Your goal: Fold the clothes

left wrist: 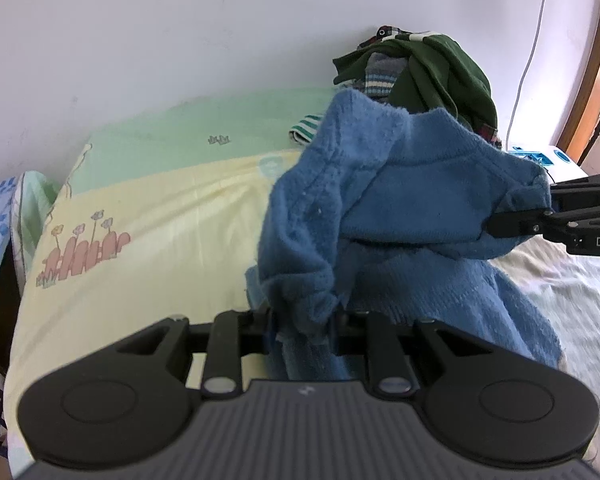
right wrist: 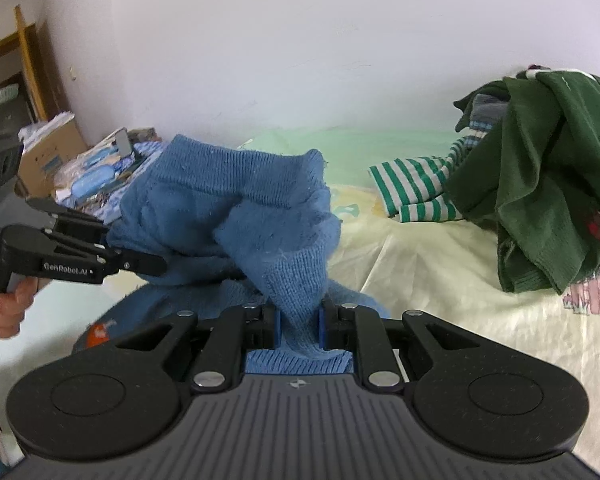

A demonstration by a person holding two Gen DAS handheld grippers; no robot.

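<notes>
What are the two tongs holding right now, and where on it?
Both hold the blue sweater: the left tongs pinch a bunched fold of it, the right tongs another bunched part. Which parts of the garment cannot be told.

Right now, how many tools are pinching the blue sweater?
2. The left tool grips one bunched edge of the blue sweater; the right tool grips another edge.

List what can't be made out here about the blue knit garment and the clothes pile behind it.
- Blue sweater: bunched between the left gripper and right gripper; sleeves and hem not traceable in either view.
- Orange patch, right wrist view: partly covered by the gripper body, design unreadable.
- Clothes pile: the green garment drapes over it, hiding how many items lie beneath.
- Striped garment: partly tucked under the pile, type unclear.
</notes>
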